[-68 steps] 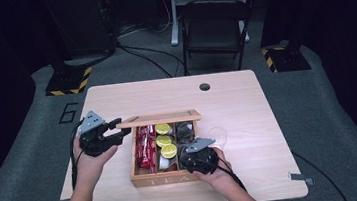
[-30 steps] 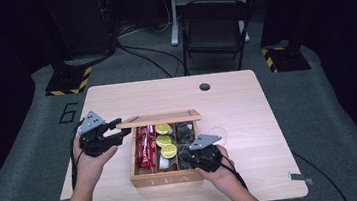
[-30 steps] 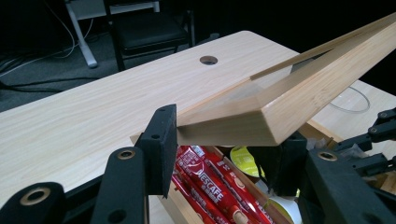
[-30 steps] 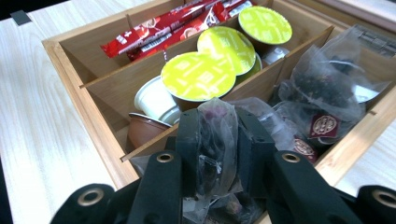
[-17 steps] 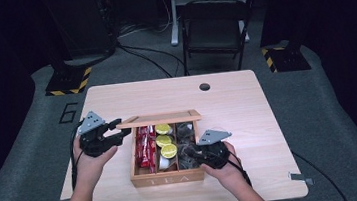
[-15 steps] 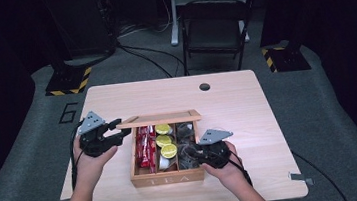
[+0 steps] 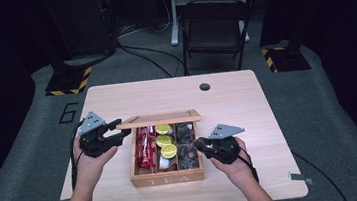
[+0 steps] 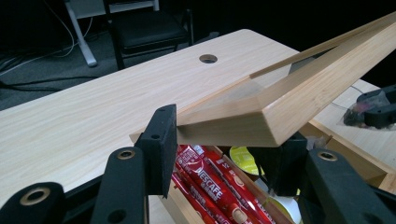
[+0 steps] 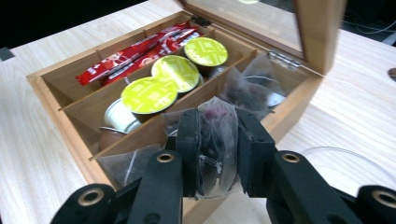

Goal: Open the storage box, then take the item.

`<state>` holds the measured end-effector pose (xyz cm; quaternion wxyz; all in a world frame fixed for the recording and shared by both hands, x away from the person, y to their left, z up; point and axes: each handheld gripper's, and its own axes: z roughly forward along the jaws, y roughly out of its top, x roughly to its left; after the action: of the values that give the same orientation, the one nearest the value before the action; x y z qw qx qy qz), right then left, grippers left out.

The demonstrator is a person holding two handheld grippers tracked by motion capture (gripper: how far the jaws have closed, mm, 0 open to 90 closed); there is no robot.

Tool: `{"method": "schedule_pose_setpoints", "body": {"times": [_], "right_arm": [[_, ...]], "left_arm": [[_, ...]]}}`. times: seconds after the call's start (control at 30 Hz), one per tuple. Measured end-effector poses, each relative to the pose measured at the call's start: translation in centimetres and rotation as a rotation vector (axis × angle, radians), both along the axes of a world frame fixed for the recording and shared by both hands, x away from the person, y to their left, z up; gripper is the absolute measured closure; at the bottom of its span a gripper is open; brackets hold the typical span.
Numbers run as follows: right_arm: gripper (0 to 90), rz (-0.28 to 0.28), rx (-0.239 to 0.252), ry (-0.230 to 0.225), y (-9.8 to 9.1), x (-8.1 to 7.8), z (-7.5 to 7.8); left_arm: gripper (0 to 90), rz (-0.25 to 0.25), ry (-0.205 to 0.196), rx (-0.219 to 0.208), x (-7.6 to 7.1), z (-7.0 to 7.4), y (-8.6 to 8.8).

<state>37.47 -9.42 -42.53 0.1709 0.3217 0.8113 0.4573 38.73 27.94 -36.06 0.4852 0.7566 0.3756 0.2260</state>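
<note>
Right claw [image 9: 218, 140] had its two black jaws pinched on a translucent tea bag [image 9: 215, 135], dark leaves showing through the crinkled mesh, and it held that sachet just above the near right corner of the wooden tea box [image 7: 168, 174]. In the high view that claw [image 7: 202, 144] hovered over the box's right-hand compartment, where more see-through sachets [image 9: 254, 91] lay heaped. Next door, the middle compartment carried round capsules with glossy lime-green foil tops [image 9: 173, 72] and one silvery one [image 9: 119, 116]. Beyond them, the far compartment was packed with slim red stick packets [image 9: 135, 53], lying flat side by side.

Over on the other side, left claw [image 8: 219, 149] was clamped on the front corner of the lid [image 8: 289, 107], a pale wooden frame with a clear pane, and held it raised and tilted over the box. From above, that claw [image 7: 120, 135] sat at the lid's left end [image 7: 161, 118], with the lid hinged open along the back edge.

All of it rested on a light wood-grain counter [image 7: 246, 98], smooth and rectangular, with a round dark hole [image 7: 204, 86] near its far edge.
</note>
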Motion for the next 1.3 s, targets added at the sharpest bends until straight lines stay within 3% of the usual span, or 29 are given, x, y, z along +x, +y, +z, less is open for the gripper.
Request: {"method": "schedule_pose_setpoints", "body": {"times": [0.4, 0.57, 0.8, 1.17, 1.3], "right_arm": [[72.9, -0.079, 0.005, -0.015, -2.3, 0.5, 0.6], [72.9, -0.12, 0.031, -0.019, -3.6, 0.9, 0.9], [72.9, -0.167, 0.02, -0.029, -5.1, 1.3, 0.9], [72.9, -0.235, 0.007, -0.03, -6.2, 1.8, 0.4], [72.9, -0.235, -0.001, -0.025, -6.1, 2.0, -0.1]], "left_arm": [[51.9, 0.002, 0.0, 0.001, 0.0, 0.0, 0.0], [51.9, 0.001, 0.001, 0.001, 0.0, 0.0, 0.0], [51.9, 0.002, 0.002, -0.001, -0.1, -0.1, 0.0], [51.9, 0.0, 0.004, 0.0, -0.1, -0.1, 0.0], [51.9, 0.0, 0.004, 0.001, -0.1, -0.1, 0.0]]}}
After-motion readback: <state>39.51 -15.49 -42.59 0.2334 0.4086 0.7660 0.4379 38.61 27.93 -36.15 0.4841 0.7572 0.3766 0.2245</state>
